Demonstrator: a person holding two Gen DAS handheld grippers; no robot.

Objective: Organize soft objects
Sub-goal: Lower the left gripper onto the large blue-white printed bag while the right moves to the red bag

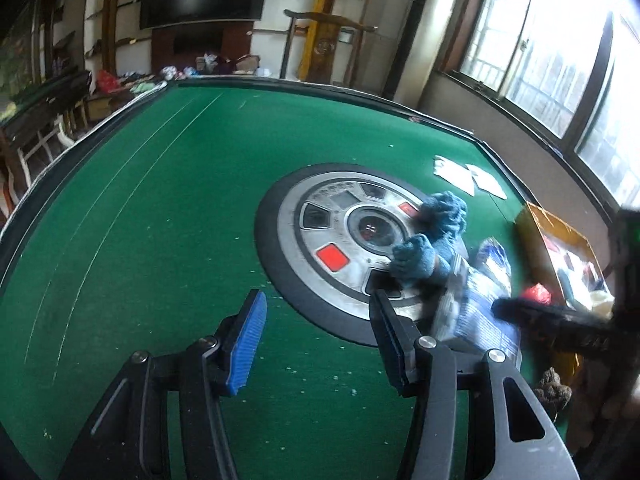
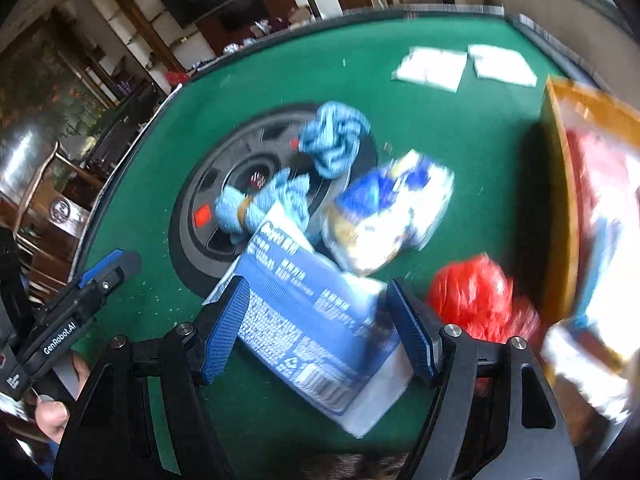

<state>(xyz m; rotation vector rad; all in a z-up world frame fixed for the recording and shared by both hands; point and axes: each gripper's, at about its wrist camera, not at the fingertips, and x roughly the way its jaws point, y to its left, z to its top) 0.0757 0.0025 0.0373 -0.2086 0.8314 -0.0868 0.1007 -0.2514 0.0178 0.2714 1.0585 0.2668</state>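
Observation:
A blue and white soft pack [image 2: 316,320] lies on the green table [image 2: 460,132] between the jaws of my right gripper [image 2: 320,320], which is open around it; whether the pads touch it is unclear. Two bunched blue cloths [image 2: 334,140] [image 2: 260,204] lie on the round hub [image 2: 208,216]. A blue-yellow-white bag [image 2: 384,216] and a red plastic bag [image 2: 476,296] lie to the right. My left gripper [image 1: 316,340] is open and empty over the green felt [image 1: 160,200], left of the cloths [image 1: 432,236] and the pack [image 1: 476,312].
A cardboard box [image 2: 560,200] with packets inside stands at the right edge, also in the left wrist view [image 1: 540,240]. Two white paper sheets [image 2: 464,66] lie at the far side. The left gripper [image 2: 80,300] shows at lower left. A brown furry thing [image 1: 554,390] sits near the box.

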